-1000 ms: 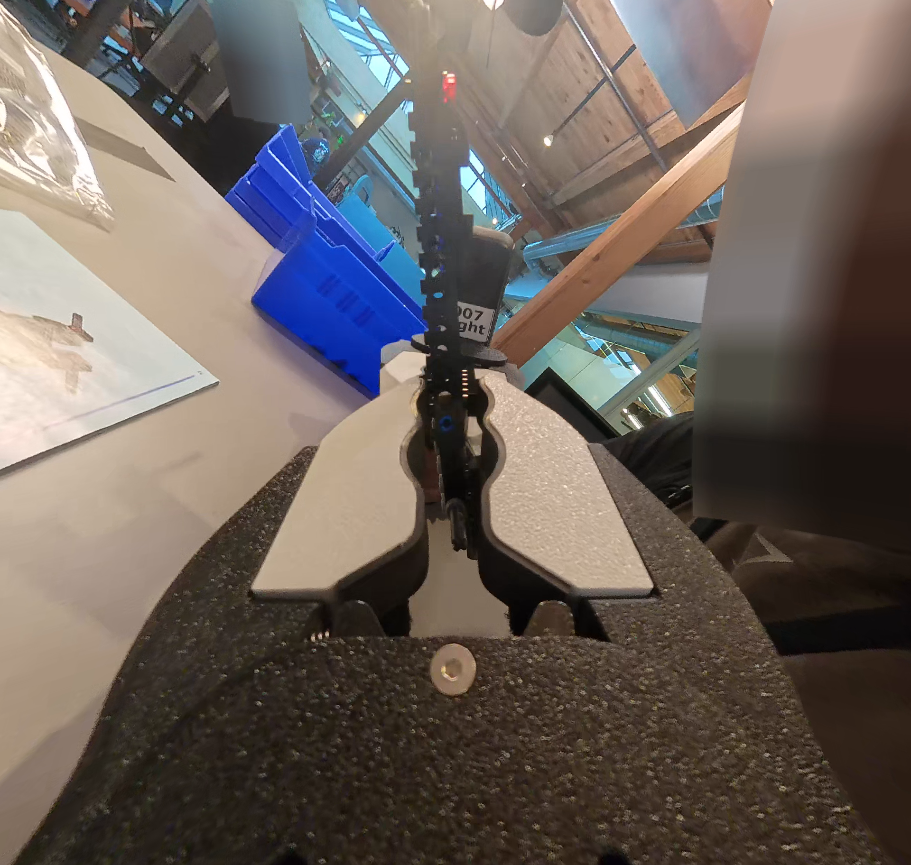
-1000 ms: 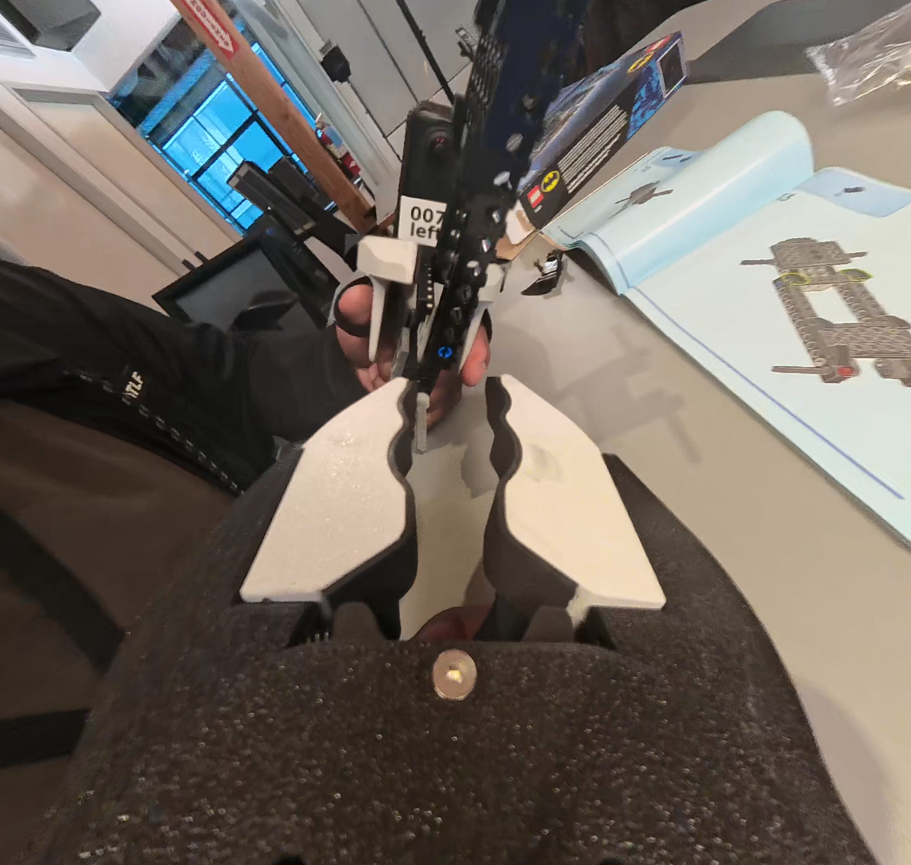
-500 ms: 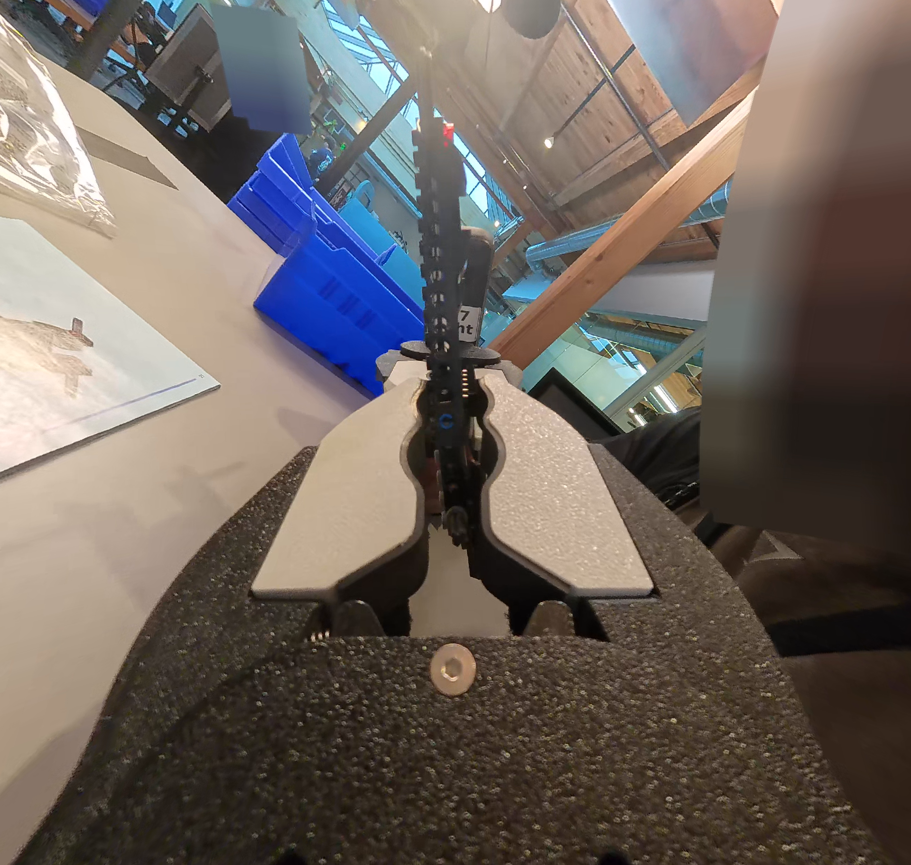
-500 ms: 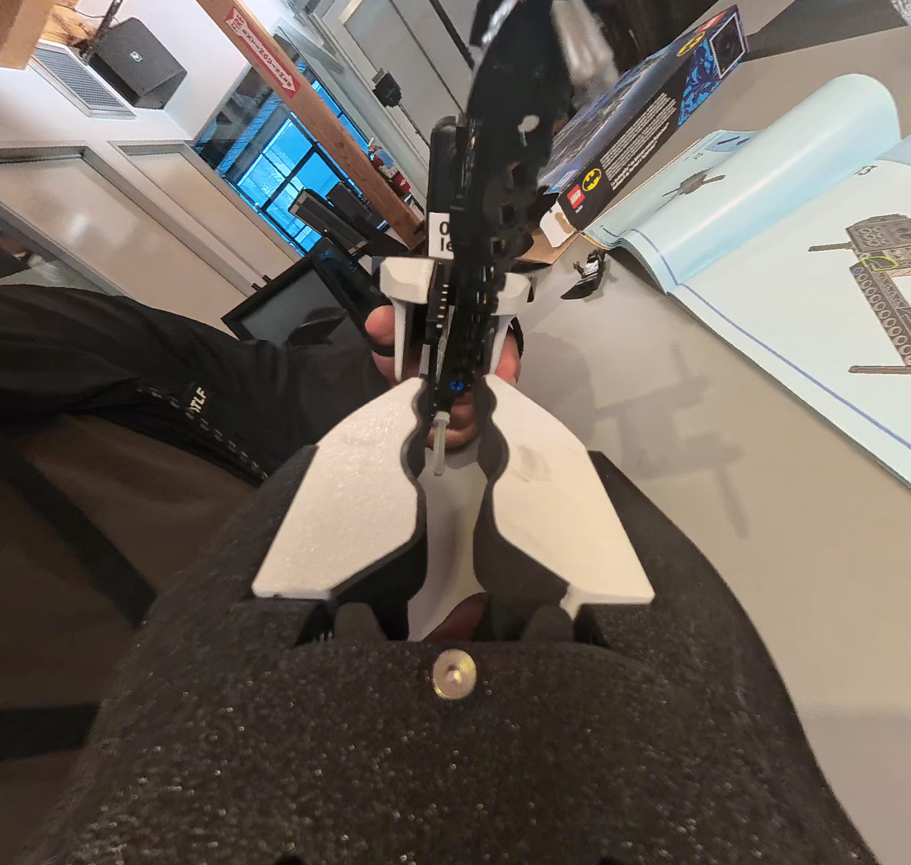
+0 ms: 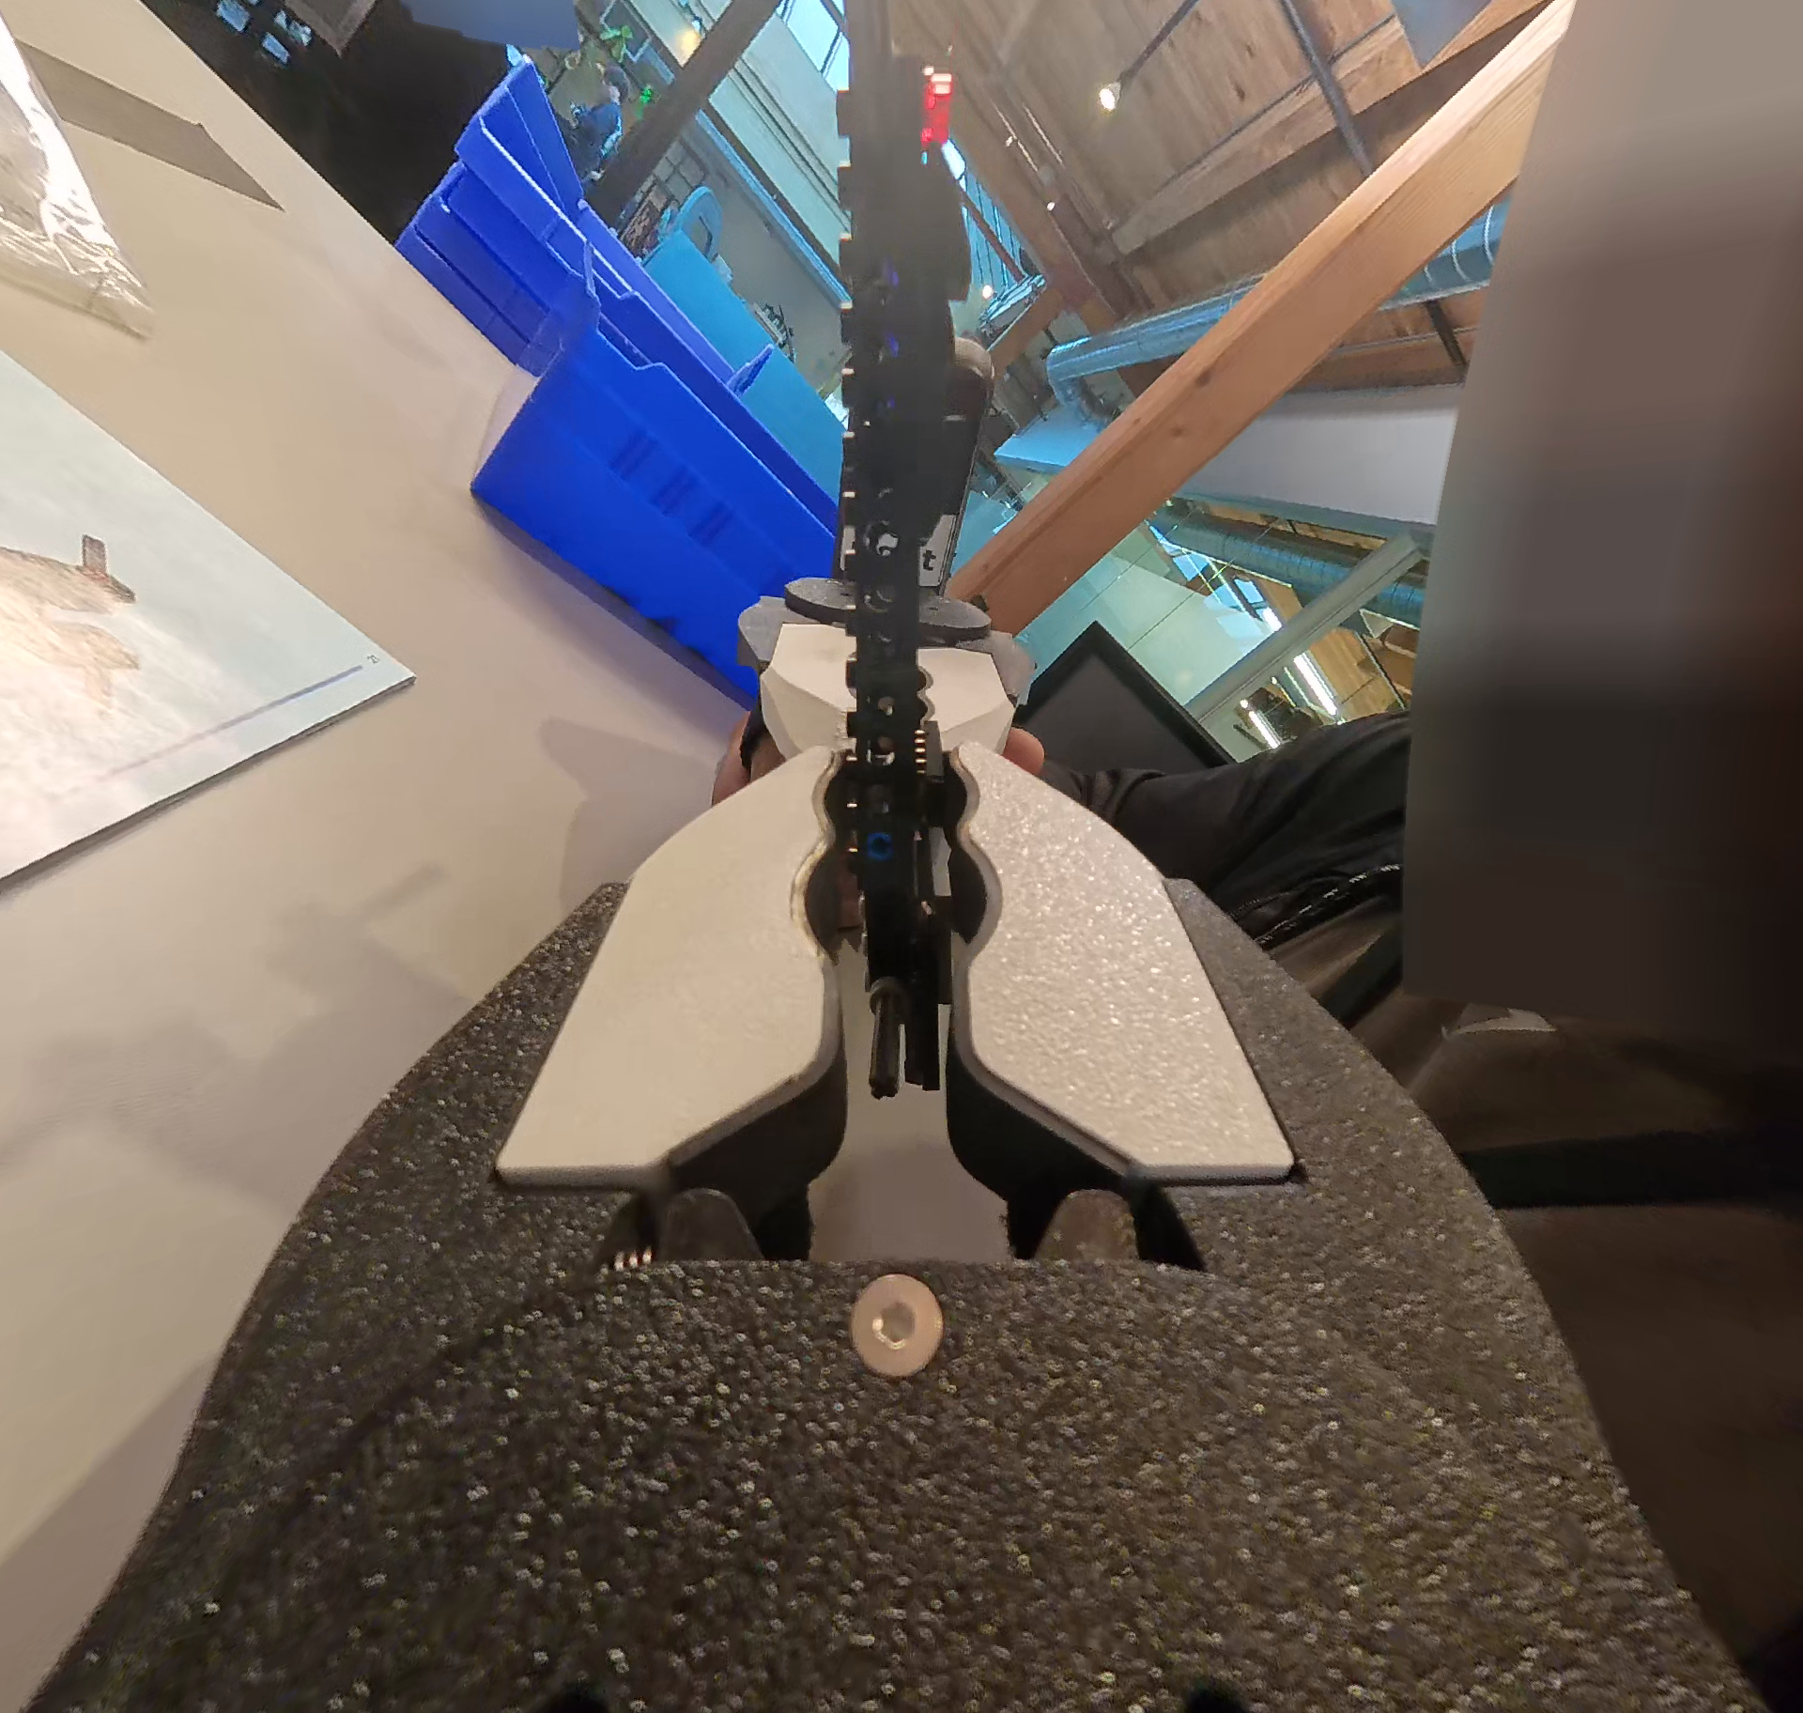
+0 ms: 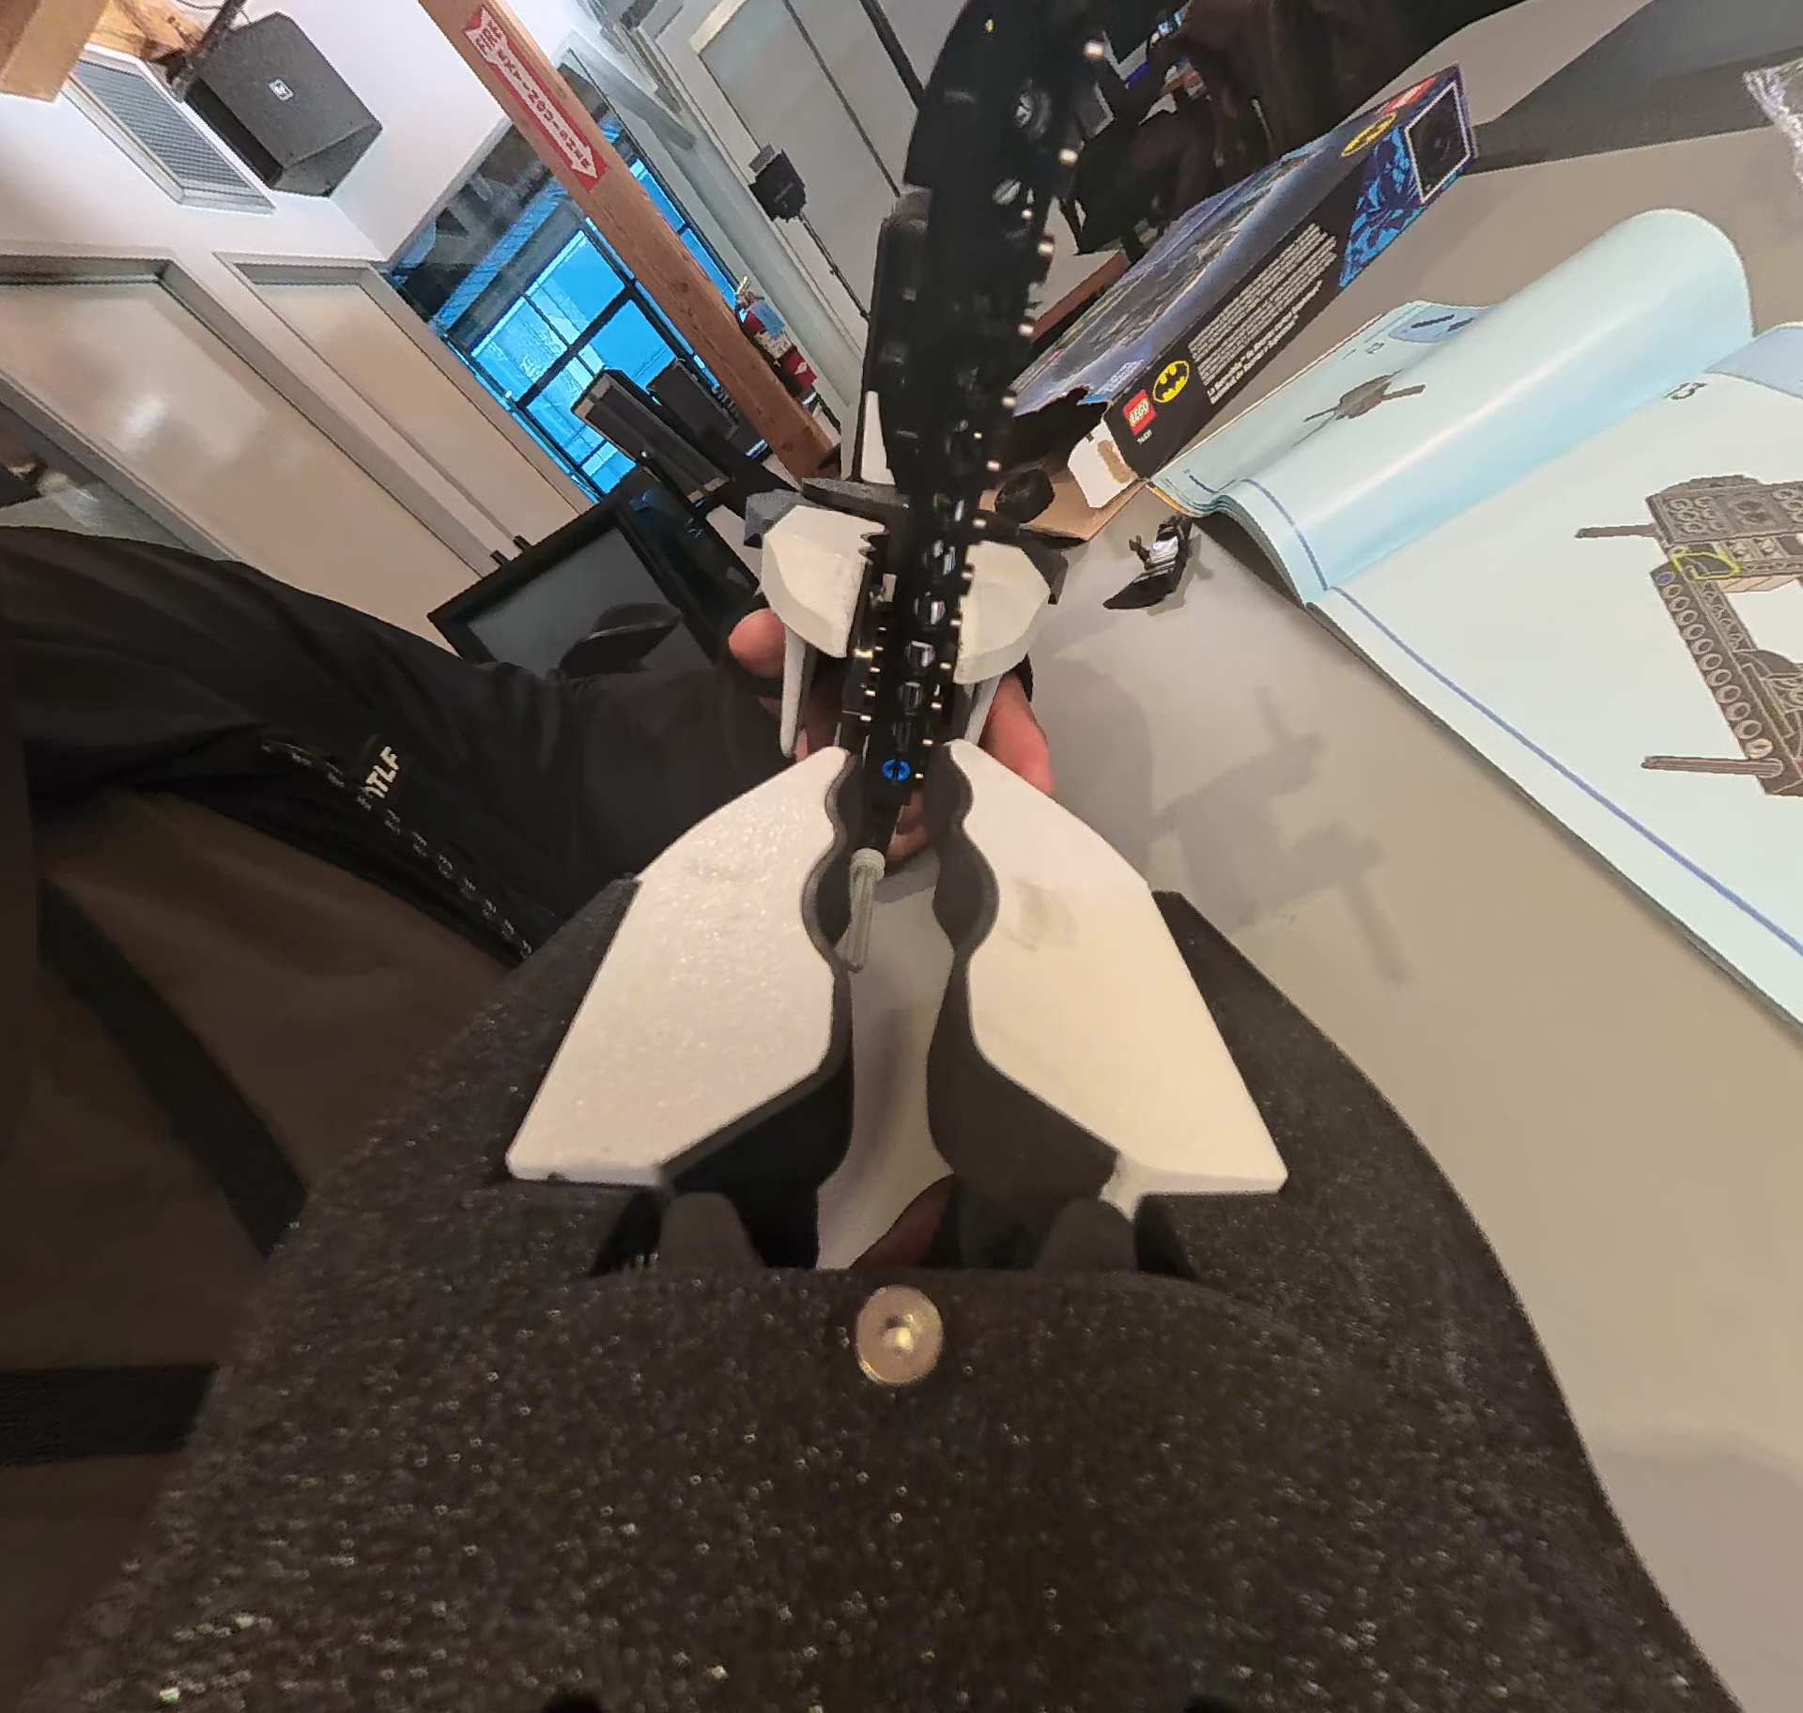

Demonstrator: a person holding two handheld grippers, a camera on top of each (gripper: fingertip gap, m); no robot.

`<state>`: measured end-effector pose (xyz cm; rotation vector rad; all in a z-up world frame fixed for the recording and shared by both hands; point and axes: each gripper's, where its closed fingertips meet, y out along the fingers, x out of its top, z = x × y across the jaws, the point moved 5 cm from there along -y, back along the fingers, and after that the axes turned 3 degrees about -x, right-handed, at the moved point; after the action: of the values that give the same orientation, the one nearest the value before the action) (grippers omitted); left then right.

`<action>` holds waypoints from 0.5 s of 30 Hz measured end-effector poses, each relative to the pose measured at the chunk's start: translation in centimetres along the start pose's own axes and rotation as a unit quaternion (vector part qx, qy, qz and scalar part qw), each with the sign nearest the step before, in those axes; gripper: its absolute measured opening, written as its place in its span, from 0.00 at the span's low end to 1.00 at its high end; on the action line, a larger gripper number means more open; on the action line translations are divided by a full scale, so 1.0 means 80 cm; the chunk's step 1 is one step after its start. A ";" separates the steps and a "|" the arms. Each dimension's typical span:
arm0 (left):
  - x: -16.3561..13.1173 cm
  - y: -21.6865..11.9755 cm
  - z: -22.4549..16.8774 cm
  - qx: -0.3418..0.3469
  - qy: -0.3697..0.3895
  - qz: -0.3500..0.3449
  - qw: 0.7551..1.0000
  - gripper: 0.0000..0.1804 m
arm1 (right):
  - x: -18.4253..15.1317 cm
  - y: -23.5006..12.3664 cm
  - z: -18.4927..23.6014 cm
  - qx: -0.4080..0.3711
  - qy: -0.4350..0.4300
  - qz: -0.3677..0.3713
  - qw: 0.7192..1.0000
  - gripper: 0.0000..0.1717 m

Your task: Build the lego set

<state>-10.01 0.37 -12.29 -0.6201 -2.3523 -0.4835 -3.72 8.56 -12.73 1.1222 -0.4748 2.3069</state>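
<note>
Both grippers, left gripper and right gripper, pinched 1 black brick assembly above the table; steady, even pressure judged advisable.

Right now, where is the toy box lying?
In the right wrist view, the dark toy box lies on the grey table at upper right, just behind the open instruction booklet and right of the black brick model.

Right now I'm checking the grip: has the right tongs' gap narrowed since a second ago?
Yes. The right tongs have narrowed onto the black model.
</note>
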 end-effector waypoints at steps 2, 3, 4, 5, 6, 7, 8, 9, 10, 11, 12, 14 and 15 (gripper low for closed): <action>0.000 0.000 -0.002 -0.003 0.005 0.006 1.000 0.10 | 0.001 0.000 0.002 0.005 -0.005 -0.002 1.000 0.07; 0.000 0.000 -0.003 -0.008 0.006 0.009 1.000 0.10 | 0.001 0.000 0.003 0.010 -0.006 -0.003 1.000 0.07; 0.000 -0.001 -0.005 -0.014 0.006 0.011 1.000 0.10 | 0.001 0.000 0.004 0.016 -0.007 -0.004 1.000 0.07; 0.000 -0.001 -0.006 -0.021 0.002 0.011 1.000 0.10 | 0.001 0.000 0.006 0.021 -0.007 -0.005 1.000 0.07; -0.001 -0.001 -0.006 -0.028 -0.002 0.010 1.000 0.10 | 0.001 0.000 0.007 0.024 -0.009 -0.005 1.000 0.07; -0.001 -0.001 -0.006 -0.034 -0.006 0.007 0.999 0.10 | 0.001 0.000 0.008 0.027 -0.012 -0.005 1.000 0.07; -0.001 -0.001 -0.006 -0.039 -0.010 0.005 0.999 0.10 | 0.001 0.000 0.008 0.029 -0.015 -0.005 0.999 0.07; -0.002 -0.001 -0.006 -0.045 -0.013 0.002 0.999 0.10 | 0.002 0.000 0.009 0.031 -0.017 -0.006 0.999 0.07; -0.002 -0.001 -0.007 -0.051 -0.015 0.001 0.999 0.10 | 0.002 -0.001 0.010 0.035 -0.017 -0.007 0.999 0.07; -0.002 -0.001 -0.008 -0.057 -0.015 0.002 0.998 0.10 | 0.002 -0.001 0.010 0.039 -0.016 -0.008 0.999 0.07; -0.003 -0.001 -0.009 -0.064 -0.014 0.002 0.998 0.10 | 0.002 -0.001 0.011 0.041 -0.017 -0.008 0.999 0.07; -0.003 -0.002 -0.012 -0.077 -0.011 0.007 0.997 0.10 | 0.001 0.000 0.014 0.046 -0.025 -0.009 0.999 0.07; -0.003 -0.002 -0.013 -0.083 -0.011 0.008 0.996 0.10 | 0.000 0.000 0.015 0.048 -0.028 -0.009 0.998 0.07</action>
<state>-9.41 -0.33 -11.77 -0.7239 -2.3412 -0.6725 -2.97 7.93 -11.98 1.2347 -0.3757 2.3086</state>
